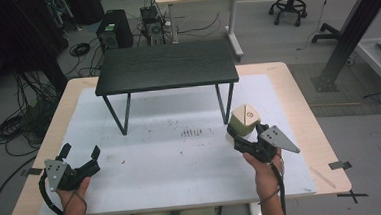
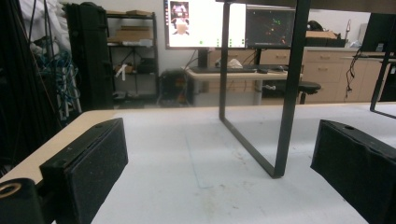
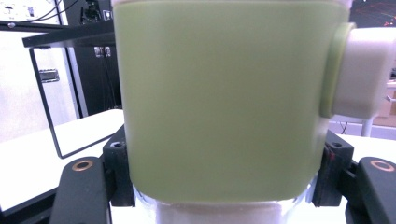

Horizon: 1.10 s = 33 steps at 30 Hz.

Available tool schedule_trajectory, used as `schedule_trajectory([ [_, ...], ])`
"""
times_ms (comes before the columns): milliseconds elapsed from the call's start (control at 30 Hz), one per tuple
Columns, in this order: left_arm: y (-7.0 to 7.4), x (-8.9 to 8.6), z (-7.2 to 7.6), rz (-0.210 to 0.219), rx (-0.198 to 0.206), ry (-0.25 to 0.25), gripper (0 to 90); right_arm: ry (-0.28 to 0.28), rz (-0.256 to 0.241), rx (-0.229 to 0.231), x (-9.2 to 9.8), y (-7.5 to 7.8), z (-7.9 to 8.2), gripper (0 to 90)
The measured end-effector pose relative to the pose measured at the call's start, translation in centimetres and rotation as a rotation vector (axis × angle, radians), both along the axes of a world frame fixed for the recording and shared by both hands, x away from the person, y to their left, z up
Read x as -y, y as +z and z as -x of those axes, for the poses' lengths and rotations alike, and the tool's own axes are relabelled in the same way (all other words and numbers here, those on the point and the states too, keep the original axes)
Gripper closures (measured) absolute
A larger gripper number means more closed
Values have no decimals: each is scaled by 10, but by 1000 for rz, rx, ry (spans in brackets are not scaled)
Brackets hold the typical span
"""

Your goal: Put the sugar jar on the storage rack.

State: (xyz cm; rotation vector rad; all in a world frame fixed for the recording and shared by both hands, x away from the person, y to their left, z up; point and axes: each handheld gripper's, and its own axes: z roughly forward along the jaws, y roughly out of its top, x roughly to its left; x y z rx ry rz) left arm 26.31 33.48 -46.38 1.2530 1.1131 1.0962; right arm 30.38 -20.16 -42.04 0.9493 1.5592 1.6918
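A pale green container [image 1: 243,120] with a cream lid sits at the right of the white mat [image 1: 181,158], beside the right front leg of the black shelf [image 1: 166,66]. My right gripper [image 1: 243,133] is shut on its lower part. In the right gripper view the green container [image 3: 219,102] stands between the jaws of the right gripper [image 3: 224,184], with a cream knob [image 3: 364,70] on its right side. I cannot tell whether it touches the mat. My left gripper [image 1: 81,151] is open over the mat's front left. The left gripper [image 2: 224,186] holds nothing.
The shelf's thin black leg frame [image 2: 285,93] stands ahead of the left gripper. The wooden table [image 1: 298,106] shows beyond the mat's edges. Small dark specks [image 1: 192,132] mark the mat's middle. Cables, a computer tower and desks lie past the table.
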Motion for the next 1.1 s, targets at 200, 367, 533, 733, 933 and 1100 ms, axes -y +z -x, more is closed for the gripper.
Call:
schedule_trajectory([
  [200,0,0,0,0,0,0,37,17,4,3,3,13,1,299],
  [367,0,0,0,1,0,0,37,33,17,10,3,27,3,299],
  [533,0,0,0,0,0,0,37,58,18,23,4,45,2,299],
  [733,0,0,0,1,0,0,37,89,30,38,1,71,-1,299],
  [933,0,0,0,0,0,-1,37,127,32,51,-5,95,-6,299],
  [1100,0,0,0,0,0,-1,37,148,25,67,-9,114,-11,299],
])
